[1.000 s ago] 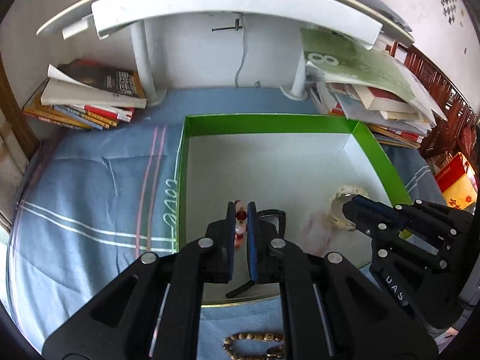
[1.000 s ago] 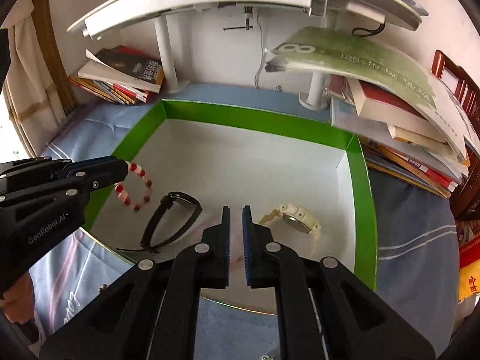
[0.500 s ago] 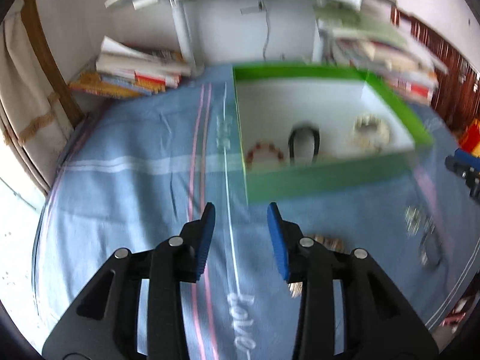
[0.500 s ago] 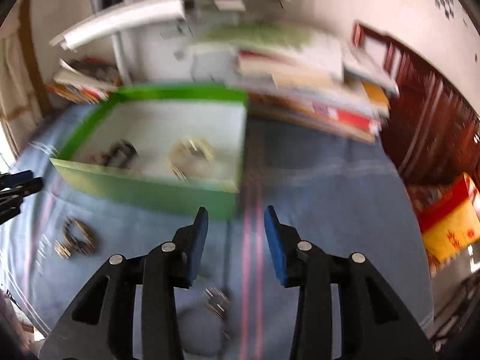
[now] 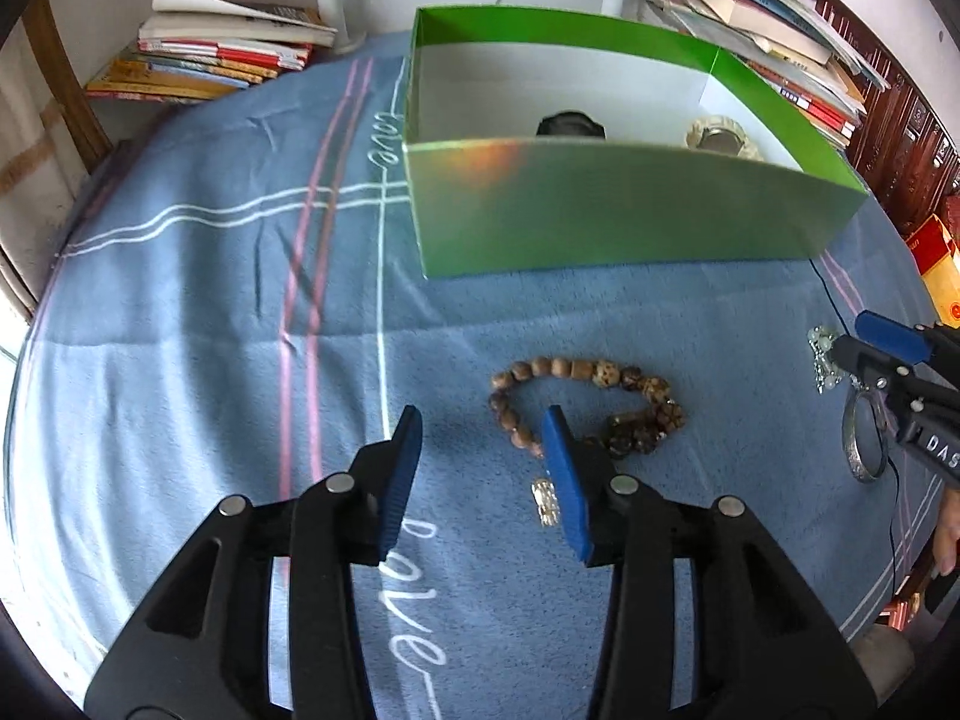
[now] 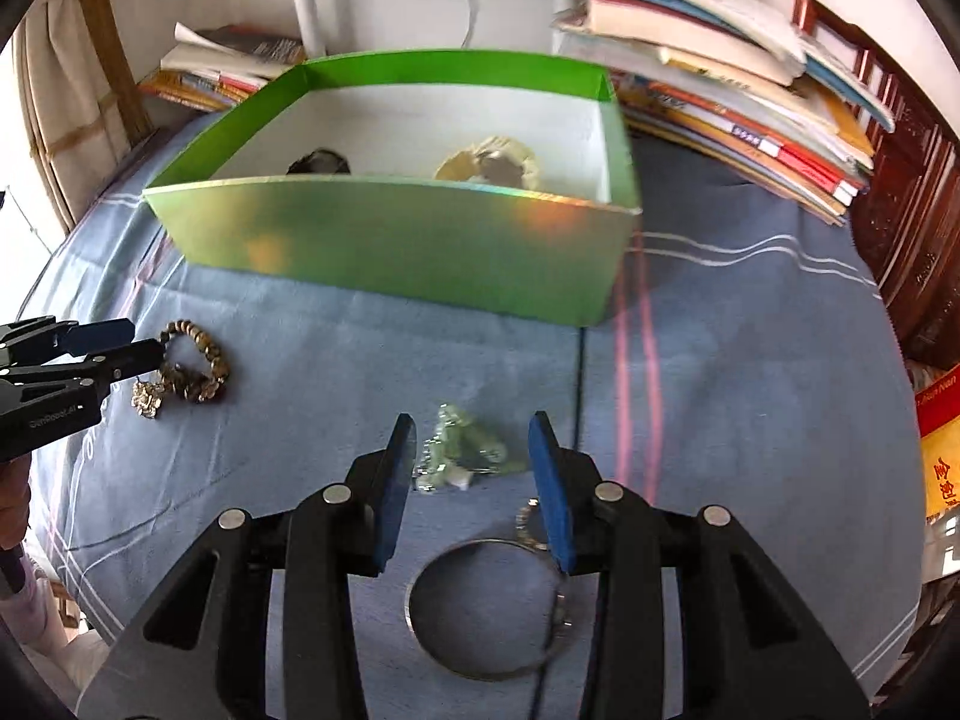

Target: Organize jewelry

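Both grippers have been drawn back from the green box (image 5: 600, 204), fingers just opened and empty. Left gripper (image 5: 483, 468) should be shifted right over the wooden bead bracelet (image 5: 585, 402) at centre; right gripper (image 6: 474, 468) is best lowered onto the pale green necklace (image 6: 465, 450) at lower centre.

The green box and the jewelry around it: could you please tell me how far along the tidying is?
Done: a black band and a pale watch lie in the green box. In hand: nothing; both tongs, left and right, are open and have just been opening. Left on the cloth: the wooden bead bracelet, the pale green beads and the silver bangle.
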A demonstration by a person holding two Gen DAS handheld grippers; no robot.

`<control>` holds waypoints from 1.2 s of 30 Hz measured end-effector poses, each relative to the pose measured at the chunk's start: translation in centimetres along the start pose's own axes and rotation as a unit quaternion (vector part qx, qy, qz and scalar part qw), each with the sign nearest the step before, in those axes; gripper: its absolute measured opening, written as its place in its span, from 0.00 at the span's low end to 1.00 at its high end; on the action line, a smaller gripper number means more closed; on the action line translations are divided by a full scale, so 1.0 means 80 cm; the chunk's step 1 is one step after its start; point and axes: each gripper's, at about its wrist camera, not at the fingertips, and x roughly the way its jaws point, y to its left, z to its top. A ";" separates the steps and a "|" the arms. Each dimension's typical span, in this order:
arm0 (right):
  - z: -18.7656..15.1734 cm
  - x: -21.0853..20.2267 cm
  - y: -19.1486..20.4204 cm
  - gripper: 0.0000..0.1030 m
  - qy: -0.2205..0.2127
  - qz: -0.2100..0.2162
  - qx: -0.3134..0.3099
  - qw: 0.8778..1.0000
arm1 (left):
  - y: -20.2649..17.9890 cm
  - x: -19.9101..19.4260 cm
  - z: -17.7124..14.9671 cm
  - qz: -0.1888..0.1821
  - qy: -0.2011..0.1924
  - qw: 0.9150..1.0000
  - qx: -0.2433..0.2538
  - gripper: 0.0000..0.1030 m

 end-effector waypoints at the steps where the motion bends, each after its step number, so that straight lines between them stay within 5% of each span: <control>1: 0.002 0.003 0.001 0.38 0.002 0.001 0.001 1.000 | 0.000 0.000 0.001 -0.002 -0.002 1.000 -0.001 0.41; 4: 0.002 0.009 0.003 0.38 0.009 0.002 0.001 1.000 | 0.002 0.004 0.003 -0.009 0.001 1.000 -0.006 0.41; 6: 0.004 0.013 0.002 0.38 0.013 0.000 0.002 1.000 | 0.001 0.005 0.004 -0.018 0.004 1.000 -0.007 0.27; 11: 0.005 0.021 0.006 0.38 0.019 -0.002 -0.001 1.000 | -0.016 0.010 0.002 -0.019 0.005 1.000 0.014 0.21; 15: 0.007 0.022 0.014 0.16 0.016 0.005 -0.012 1.000 | -0.033 0.010 0.002 -0.029 0.005 0.999 0.028 0.21; 17: 0.008 0.023 0.018 0.14 0.016 0.007 -0.016 1.000 | -0.039 0.011 0.002 -0.033 0.005 0.999 0.032 0.20; 24: 0.015 0.007 0.022 0.14 -0.011 0.027 -0.013 0.999 | -0.044 0.010 0.002 -0.051 0.007 0.998 0.032 0.10; 34: 0.011 0.009 0.004 0.19 -0.005 0.007 0.012 1.000 | -0.039 0.010 0.000 -0.049 0.007 0.999 0.021 0.11; 36: 0.010 0.007 0.001 0.23 -0.007 0.003 0.013 1.000 | -0.040 0.009 0.001 -0.042 0.007 0.999 0.019 0.20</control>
